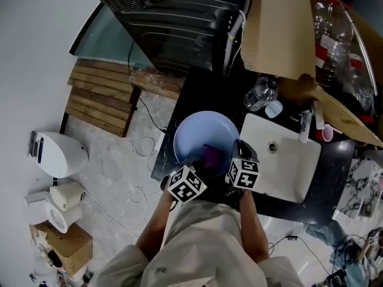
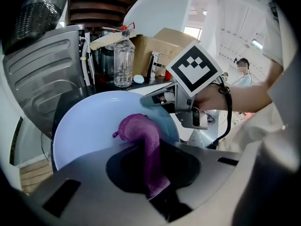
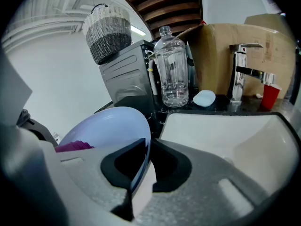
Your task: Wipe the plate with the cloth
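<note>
A pale blue plate [image 1: 200,135] is held tilted over the dark counter, left of the sink. My right gripper [image 1: 240,158] is shut on the plate's right rim; in the right gripper view the rim [image 3: 141,157] runs between its jaws. My left gripper [image 1: 195,171] is shut on a purple cloth [image 1: 210,155]. In the left gripper view the cloth [image 2: 143,135] rises from the jaws and its bunched end lies against the plate's face [image 2: 89,121]. The right gripper [image 2: 186,105] shows there at the plate's far rim.
A white sink [image 1: 286,173] with a tap [image 3: 239,74] lies to the right. Behind the sink stand a clear bottle [image 3: 174,72], a small pale blue thing [image 3: 204,98], a red cup [image 3: 269,96] and a cardboard box [image 1: 280,26]. A dark appliance [image 1: 173,26] stands behind the plate.
</note>
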Tool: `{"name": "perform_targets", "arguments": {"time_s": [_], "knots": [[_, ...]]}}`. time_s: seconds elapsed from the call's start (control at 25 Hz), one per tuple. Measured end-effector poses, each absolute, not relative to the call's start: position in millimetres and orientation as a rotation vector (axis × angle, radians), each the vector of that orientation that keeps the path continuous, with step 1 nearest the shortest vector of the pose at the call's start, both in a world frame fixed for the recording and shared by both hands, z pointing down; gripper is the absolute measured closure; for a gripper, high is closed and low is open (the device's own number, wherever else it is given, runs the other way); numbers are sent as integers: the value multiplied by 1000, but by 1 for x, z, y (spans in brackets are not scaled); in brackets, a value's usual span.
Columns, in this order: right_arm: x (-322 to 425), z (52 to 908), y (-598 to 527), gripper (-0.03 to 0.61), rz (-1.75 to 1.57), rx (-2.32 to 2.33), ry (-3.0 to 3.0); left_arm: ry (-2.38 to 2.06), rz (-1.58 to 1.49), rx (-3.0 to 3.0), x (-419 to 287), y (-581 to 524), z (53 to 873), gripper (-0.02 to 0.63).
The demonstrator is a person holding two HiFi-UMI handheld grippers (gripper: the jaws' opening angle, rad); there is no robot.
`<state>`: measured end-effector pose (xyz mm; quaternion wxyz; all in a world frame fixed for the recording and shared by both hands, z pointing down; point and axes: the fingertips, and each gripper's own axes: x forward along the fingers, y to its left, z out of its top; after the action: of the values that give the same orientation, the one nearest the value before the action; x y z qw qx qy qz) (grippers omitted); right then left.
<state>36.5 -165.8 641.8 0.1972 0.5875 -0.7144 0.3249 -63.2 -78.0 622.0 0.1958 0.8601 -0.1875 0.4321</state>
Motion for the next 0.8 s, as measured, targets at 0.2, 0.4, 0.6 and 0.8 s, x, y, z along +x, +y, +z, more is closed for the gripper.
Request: {"name": "perform_targets", "arguments": {"time_s": [0.2,0.4,0.6,0.8], "knots": [[37,642,-166,540,910,1649,-1996,-535,1213,2406,-70,-78,622,552],[37,642,-166,540,909,1651,-1993,-553,1214,2402,-77,-80,621,552],[38,642,-166,540,910,1654,-1989,-588,1209,2392,-87,-84,622,552],[37,642,-166,540,911,1654,-1989,-627,1209,2380,-100,-90,620,552]]}}
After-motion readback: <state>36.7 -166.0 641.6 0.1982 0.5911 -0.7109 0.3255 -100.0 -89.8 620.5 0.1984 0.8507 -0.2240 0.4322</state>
